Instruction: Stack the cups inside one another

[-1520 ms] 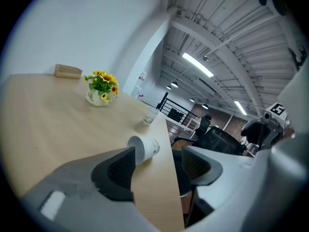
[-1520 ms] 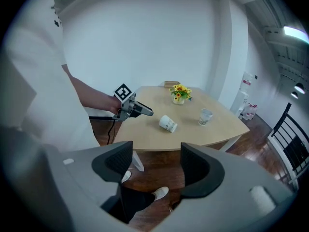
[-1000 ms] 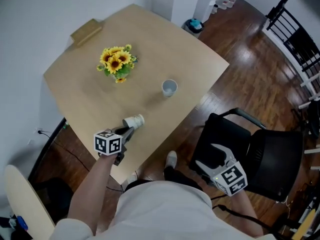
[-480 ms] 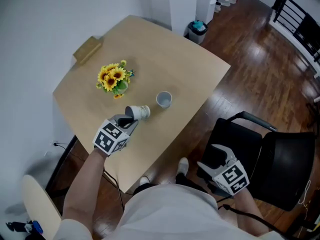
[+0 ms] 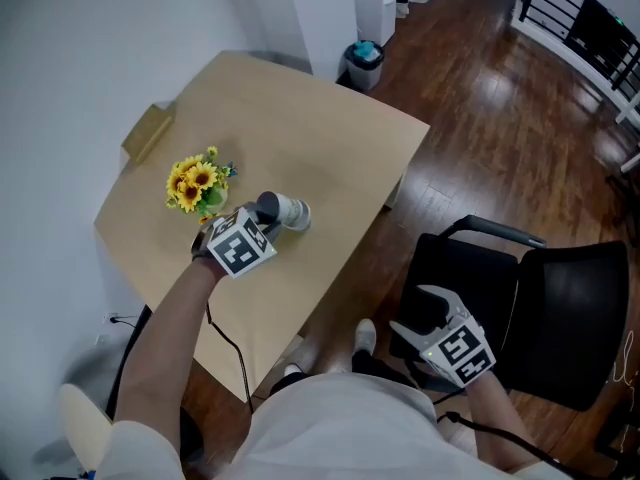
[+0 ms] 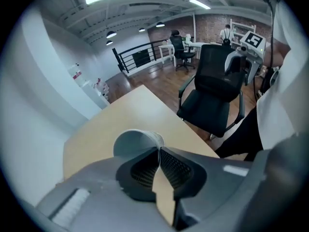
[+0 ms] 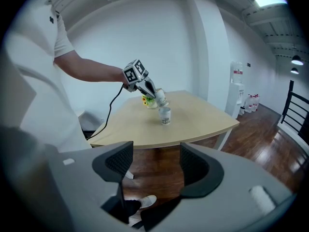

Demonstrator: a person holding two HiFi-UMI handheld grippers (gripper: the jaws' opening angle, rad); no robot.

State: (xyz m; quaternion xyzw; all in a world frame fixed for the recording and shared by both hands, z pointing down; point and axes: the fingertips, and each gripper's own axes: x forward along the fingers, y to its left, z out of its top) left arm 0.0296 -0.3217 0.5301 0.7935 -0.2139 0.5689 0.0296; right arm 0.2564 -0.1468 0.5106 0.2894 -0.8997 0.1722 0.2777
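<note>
- The sunflowers [image 5: 193, 183] stand on the table [image 5: 330, 148], just left of the left gripper's fingers.
- The left gripper [image 5: 262, 218] points steeply down over the table. Its fingers [image 6: 176, 166] are pressed almost together and pinch the thin wall of the held cup [image 6: 137, 141] at its rim.
- The held cup [image 5: 290, 211] hangs tilted from those fingertips and is clear of the table top.
- In the right gripper view, the standing cup [image 7: 165, 116] sits upright on the table. It is directly below the left gripper's fingertips and just under the held cup [image 7: 161, 99].
- The right gripper [image 5: 432, 303] is held low, off the table's edge and well apart from both cups. Its fingers [image 7: 195, 163] are spread, with only the wooden floor and a shoe showing between them.
- A black chair [image 5: 540, 308] stands just right of the right gripper's fingers.
</note>
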